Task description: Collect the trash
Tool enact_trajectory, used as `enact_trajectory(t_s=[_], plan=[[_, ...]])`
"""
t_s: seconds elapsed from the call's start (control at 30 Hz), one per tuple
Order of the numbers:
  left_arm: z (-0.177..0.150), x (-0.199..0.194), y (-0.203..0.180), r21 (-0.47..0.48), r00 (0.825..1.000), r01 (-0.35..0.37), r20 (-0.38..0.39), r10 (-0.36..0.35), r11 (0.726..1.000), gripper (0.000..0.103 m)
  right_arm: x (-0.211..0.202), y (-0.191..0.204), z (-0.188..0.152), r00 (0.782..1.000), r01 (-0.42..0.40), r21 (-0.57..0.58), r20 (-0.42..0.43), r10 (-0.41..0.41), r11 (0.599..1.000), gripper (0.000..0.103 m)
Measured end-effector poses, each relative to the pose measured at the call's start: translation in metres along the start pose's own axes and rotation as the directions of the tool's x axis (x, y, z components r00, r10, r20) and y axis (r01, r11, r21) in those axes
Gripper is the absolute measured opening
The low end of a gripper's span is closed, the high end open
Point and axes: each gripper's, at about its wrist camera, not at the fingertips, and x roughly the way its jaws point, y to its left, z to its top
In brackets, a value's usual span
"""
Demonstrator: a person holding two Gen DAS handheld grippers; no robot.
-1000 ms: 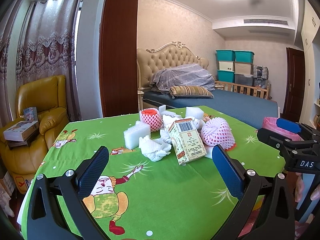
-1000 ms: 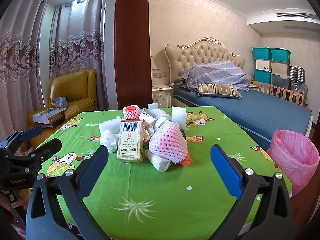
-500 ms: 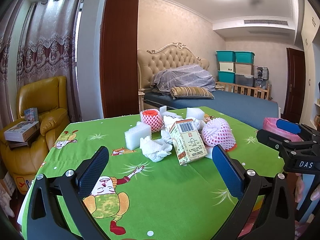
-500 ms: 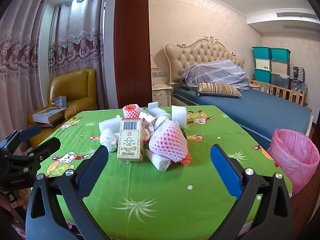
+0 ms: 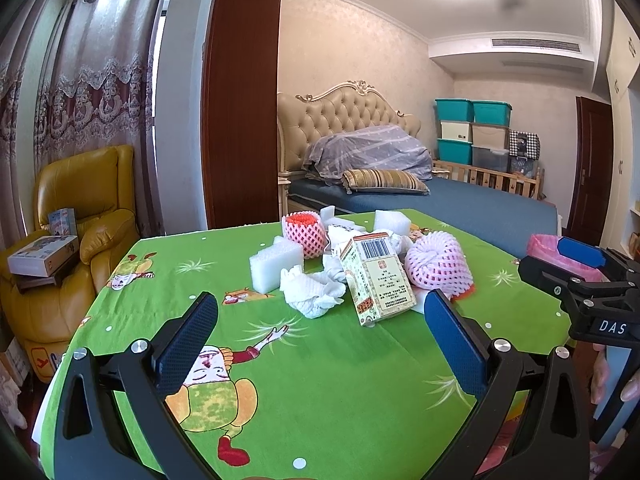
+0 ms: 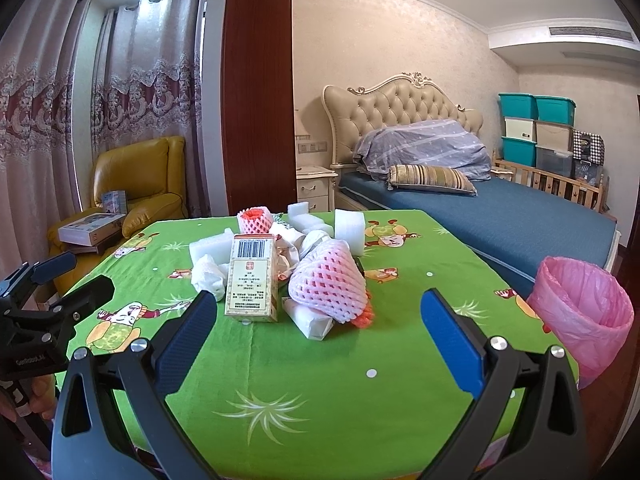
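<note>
Where the right wrist view shows the whole pink bin bag (image 6: 588, 320), left shows its rim, both tools (image 5: 320, 344) (image 6: 320, 336) wide, empty.

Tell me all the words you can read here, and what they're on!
"DAS": white letters on the right claw body.
"GenRobot.AI", tiny and only roughly legible: on the left claw body.
Box: barcode and printed text, too small to read.
Armchair boxes: print too blurred.
</note>
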Motion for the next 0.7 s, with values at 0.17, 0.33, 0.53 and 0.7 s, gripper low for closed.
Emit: enact_trajectory(t_s=[0.17,0.33,0.53,0.7], plan=[[-0.0005,0.0009,0.0003,-0.004,1.000,0.000,-0.005,0.000,1.000,0.097,0.0003,-0.0009,0.0003,1.000,0.005,0.001,-0.002,-0.005,1.000,0.099],[-0.0028,0.0019,0.0024,-0.009,1.000,-0.001,-0.012,0.001,1.000,0.097,0.0007,-0.0008,-0.0002,1.000,0.016,-0.009,-0.002,-0.016,1.000,0.099],[-0.0038,0.0054,0.0044,-0.014,1.000,0.000,-0.024,-0.001,1.000,0.097,0.0013,-0.0004,-0.0004,1.000,0.023,-0.012,-0.005,-0.023,1.000,0.099],[-0.0046,0.0069,0.0039,-0.017,1.000,0.001,-0.029,-0.001,1.000,0.097,0.0033,-0.0009,-0.0012,1.000,0.028,-0.012,-0.012,-0.028,1.000,0.099]])
